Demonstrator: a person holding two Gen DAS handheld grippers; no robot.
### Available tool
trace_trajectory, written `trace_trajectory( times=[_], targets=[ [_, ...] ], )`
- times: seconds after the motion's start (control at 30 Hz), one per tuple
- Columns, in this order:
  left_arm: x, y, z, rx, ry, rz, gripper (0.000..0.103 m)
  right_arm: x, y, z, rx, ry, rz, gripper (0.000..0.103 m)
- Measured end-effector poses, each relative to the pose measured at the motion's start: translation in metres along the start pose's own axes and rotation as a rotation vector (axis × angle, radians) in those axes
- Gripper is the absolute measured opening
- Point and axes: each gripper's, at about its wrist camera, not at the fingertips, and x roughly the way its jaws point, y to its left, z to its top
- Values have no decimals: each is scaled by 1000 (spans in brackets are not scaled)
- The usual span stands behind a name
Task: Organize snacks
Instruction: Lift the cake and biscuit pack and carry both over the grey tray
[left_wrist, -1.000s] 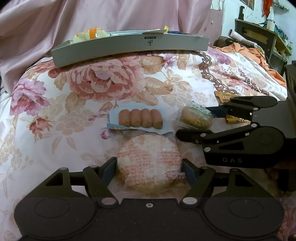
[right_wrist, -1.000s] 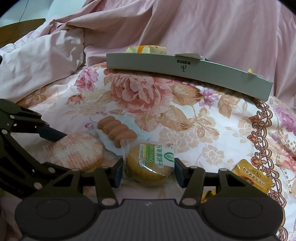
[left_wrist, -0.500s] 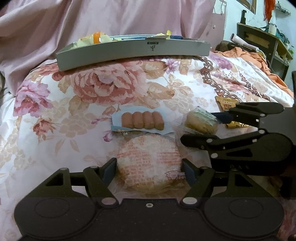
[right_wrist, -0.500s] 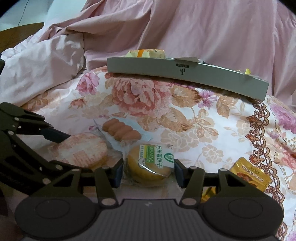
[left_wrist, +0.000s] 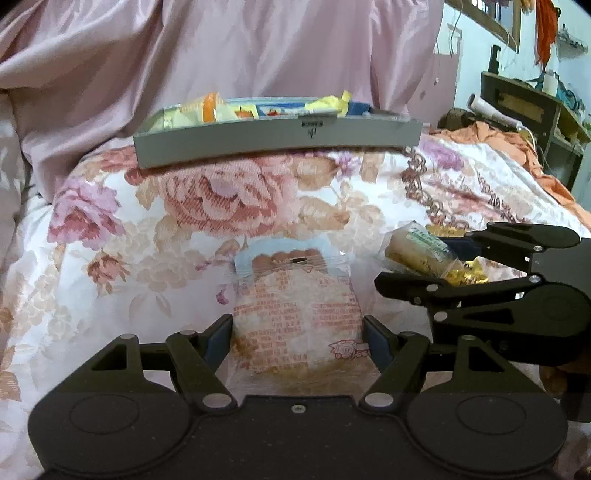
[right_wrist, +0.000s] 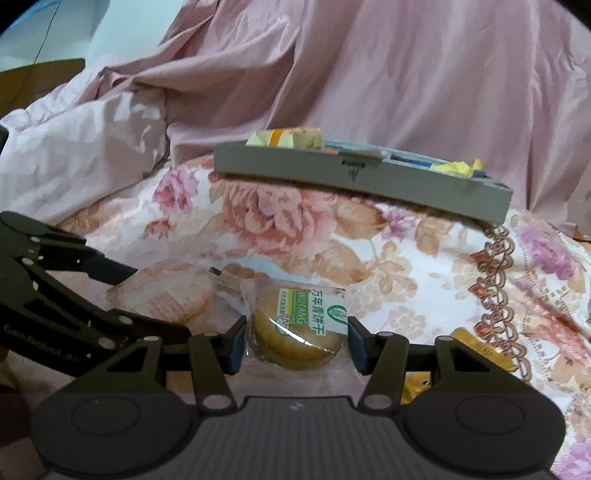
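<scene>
Left gripper (left_wrist: 297, 338) clamped on round rice cracker (left_wrist: 297, 325); right gripper (right_wrist: 295, 341) clamped on green-labelled biscuit (right_wrist: 299, 332); orange heap (left_wrist: 495, 142) seen only from left.

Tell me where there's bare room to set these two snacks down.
Bare quilt lies left of the rice cracker, and between the snacks and the tray. The tray's right end looks less piled. Crowded: around the biscuit, sausages and gold packet.

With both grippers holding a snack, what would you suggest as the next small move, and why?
Probably carry both forward to the grey tray. The left gripper clamps the round pink-printed cracker pack, the right gripper the green-labelled biscuit, and the tray already holds other snacks.
</scene>
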Motion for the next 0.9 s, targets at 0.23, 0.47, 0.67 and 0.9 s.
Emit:
trace_trajectory(
  times=[0.23,0.47,0.67,0.9],
  targets=[
    [-21,-3,14,-47,-56,23,75,-21,-8,16,33,-88,-35,59],
    [-33,-8,59,-48,-184,64,75,-29,-17,35,-6,-195,-84,59],
    [-18,-14,111,-47,-255,150,75,-29,-29,59,-72,-288,-138,59],
    [17,-17,164,-67,-305,213,75,-7,-65,91,7,-360,-187,59]
  ],
)
